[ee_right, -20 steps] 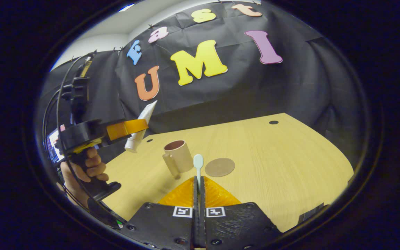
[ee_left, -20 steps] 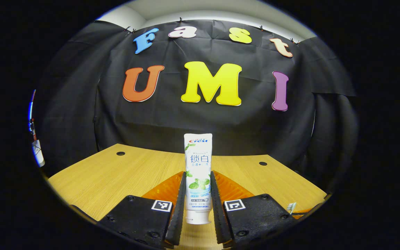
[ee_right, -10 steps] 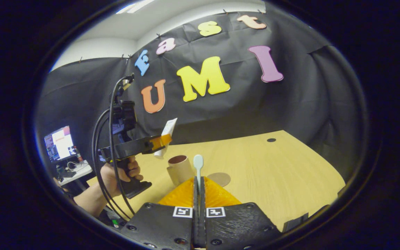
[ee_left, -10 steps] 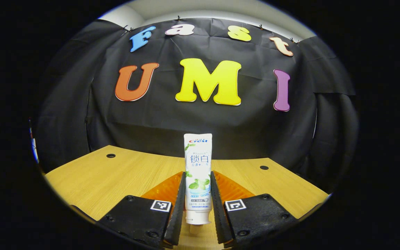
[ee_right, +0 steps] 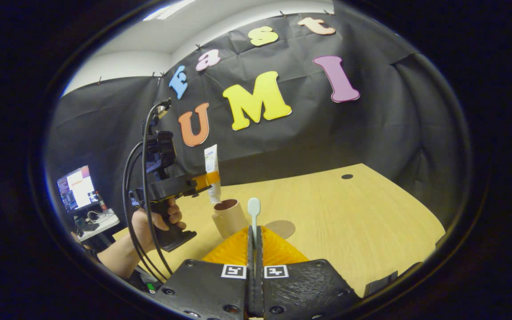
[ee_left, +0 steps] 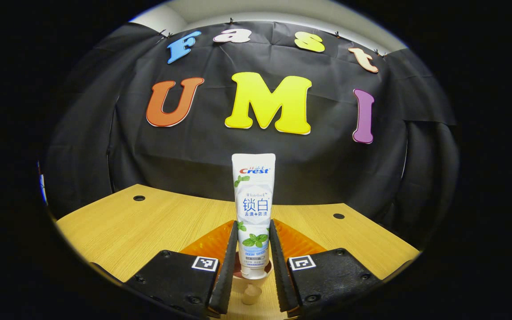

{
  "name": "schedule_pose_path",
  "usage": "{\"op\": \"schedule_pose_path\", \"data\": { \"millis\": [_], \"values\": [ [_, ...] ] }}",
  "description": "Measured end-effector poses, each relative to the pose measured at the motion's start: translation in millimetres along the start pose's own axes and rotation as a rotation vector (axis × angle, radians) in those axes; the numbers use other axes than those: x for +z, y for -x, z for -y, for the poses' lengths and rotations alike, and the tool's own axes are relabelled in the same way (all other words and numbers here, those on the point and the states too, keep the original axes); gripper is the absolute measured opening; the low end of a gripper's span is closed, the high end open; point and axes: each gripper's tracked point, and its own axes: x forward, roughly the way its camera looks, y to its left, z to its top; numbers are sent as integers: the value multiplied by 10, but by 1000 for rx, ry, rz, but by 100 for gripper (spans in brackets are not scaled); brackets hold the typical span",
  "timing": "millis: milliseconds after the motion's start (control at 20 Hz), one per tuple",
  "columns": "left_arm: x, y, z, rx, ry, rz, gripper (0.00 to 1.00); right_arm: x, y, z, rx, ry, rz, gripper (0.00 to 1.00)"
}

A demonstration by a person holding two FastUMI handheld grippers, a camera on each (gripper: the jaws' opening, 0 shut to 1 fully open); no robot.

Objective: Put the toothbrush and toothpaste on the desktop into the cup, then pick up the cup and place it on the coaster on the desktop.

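Note:
A white toothpaste tube [ee_left: 254, 195] stands upright, cap down, with my left gripper [ee_left: 253, 224] shut on its lower half. Its cap hangs just over the mouth of a beige cup [ee_left: 250, 293] seen between the fingers. In the right gripper view that cup [ee_right: 228, 218] stands on the wooden desk [ee_right: 349, 213], with the left gripper [ee_right: 207, 180] and the tube [ee_right: 212, 171] directly above it. A round brown coaster [ee_right: 282, 227] lies just right of the cup. My right gripper [ee_right: 254, 229] is shut on a pale green toothbrush [ee_right: 254, 209], which points forward near the cup.
A person's hand [ee_right: 158, 222] holds the left gripper's handle, with cables looping up from it. A monitor [ee_right: 76, 189] glows beyond the desk's left end. The desk has small cable holes [ee_left: 139, 198] [ee_left: 338, 216] near the back. Black cloth walls off the back.
The left gripper has carried the toothpaste over the cup and turned it upright; the cup now appears under the cap. The right gripper with the toothbrush has barely moved.

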Motion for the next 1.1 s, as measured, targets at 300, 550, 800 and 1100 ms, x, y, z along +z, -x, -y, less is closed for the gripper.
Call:
{"op": "schedule_pose_path", "data": {
  "millis": [300, 550, 800, 1100],
  "values": [
    [-15, -61, -32, 2, 15, -11, 44, -18, -4, 10, -9, 0, -5, 0],
    [-107, -105, -60, 10, 40, -36, 45, -27, -7, 14, -9, 1, -9, 0],
    [-28, -91, -100, 27, 20, -9, 48, -24, -10, 27, -13, 1, -10, 0],
    [-134, -68, -154, 43, 29, -52, 64, -43, -16, 11, -10, 7, -18, 0]
  ]
}}
